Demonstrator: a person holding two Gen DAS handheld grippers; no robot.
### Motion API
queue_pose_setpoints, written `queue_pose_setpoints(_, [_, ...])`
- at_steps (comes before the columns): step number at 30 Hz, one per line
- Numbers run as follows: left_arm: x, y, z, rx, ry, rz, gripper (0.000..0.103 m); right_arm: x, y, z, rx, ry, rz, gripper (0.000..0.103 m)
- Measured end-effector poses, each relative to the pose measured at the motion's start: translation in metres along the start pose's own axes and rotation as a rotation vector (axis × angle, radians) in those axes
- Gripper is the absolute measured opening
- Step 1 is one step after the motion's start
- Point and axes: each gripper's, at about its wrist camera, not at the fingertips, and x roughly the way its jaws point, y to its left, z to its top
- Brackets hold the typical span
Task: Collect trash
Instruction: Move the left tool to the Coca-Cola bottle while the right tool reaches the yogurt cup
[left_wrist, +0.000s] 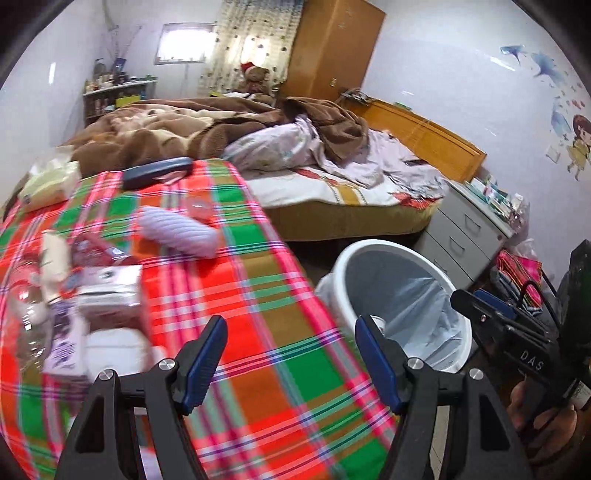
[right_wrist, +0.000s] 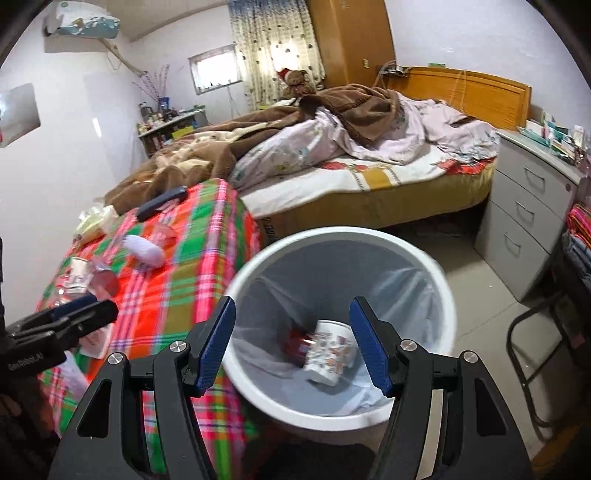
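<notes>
Between pickups: both grippers (left_wrist: 291, 363) (right_wrist: 291, 343) spread, empty. Cup (right_wrist: 328, 352) in bin (right_wrist: 439, 273). Next: clutter (left_wrist: 107, 288) at 9 o'clock, blurred, possibly wrappers.

In the left wrist view, the clutter at the left of the plaid-covered table (left_wrist: 258, 295) is motion-blurred; a clear plastic bottle (left_wrist: 26, 314) is cut by the frame edge. In the right wrist view, a red object (right_wrist: 295, 341) lies half hidden behind the printed paper cup (right_wrist: 328, 352) in the white lined bin (right_wrist: 439, 295).
</notes>
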Motion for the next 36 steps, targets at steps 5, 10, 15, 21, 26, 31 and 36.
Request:
queue_pose_setpoints(5, [-0.028, 0.043, -0.003, -0.072, -0.048, 0.058, 0.071, 0.008, 0.034, 0.002, -0.051, 0.005, 0.061, 0.066])
queue_pose_setpoints(10, [-0.053, 0.086, -0.009, -0.126, -0.087, 0.149, 0.071, 0.016, 0.060, 0.001, -0.084, 0.025, 0.120, 0.066])
queue_pose_setpoints(15, [-0.073, 0.129, -0.015, -0.194, -0.109, 0.214, 0.071, 0.023, 0.084, -0.005, -0.112, 0.050, 0.172, 0.066])
queue_pose_setpoints(21, [-0.085, 0.173, -0.022, -0.263, -0.114, 0.280, 0.071, 0.029, 0.116, -0.013, -0.162, 0.080, 0.254, 0.066])
queue_pose_setpoints(26, [-0.087, 0.196, -0.026, -0.300, -0.104, 0.294, 0.071, 0.033, 0.140, -0.023, -0.199, 0.113, 0.323, 0.066])
queue_pose_setpoints(31, [-0.081, 0.217, -0.025, -0.325, -0.091, 0.303, 0.071, 0.035, 0.160, -0.032, -0.244, 0.131, 0.357, 0.066])
queue_pose_setpoints(36, [-0.065, 0.233, -0.019, -0.344, -0.056, 0.286, 0.073, 0.038, 0.172, -0.036, -0.253, 0.149, 0.399, 0.066])
